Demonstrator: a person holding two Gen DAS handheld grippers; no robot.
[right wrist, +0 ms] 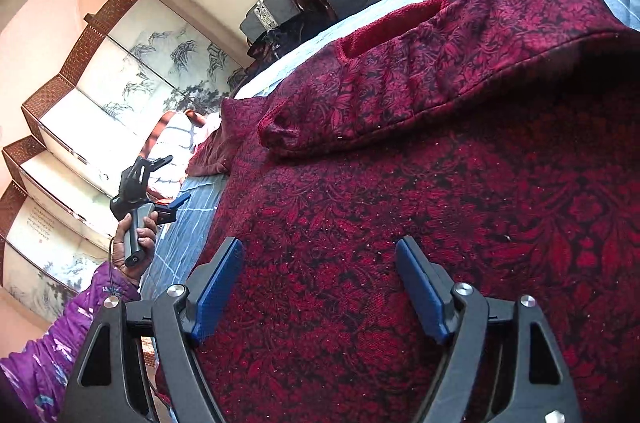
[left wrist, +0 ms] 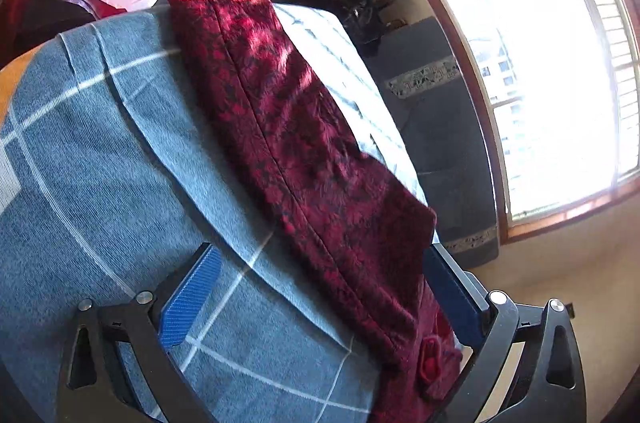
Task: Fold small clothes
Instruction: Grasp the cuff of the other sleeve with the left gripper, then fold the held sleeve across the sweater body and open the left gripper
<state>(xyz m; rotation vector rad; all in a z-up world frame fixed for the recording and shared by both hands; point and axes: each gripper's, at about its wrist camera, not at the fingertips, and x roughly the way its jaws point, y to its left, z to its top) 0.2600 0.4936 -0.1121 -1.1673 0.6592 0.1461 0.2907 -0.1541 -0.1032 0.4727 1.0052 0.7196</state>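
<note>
On the blue checked bedcover lies a dark red patterned garment, one sleeve already turned over its body. Right gripper hovers just above the cloth, jaws wide apart, holding nothing. Left gripper is likewise spread wide and empty; the garment's edge runs between its fingers, though contact cannot be confirmed.

Risks, as judged: closing low may pinch the bedcover along with the garment and drag both. Thick knit may slip from a shallow pinch. Lifting one side alone could undo the folded sleeve.
</note>
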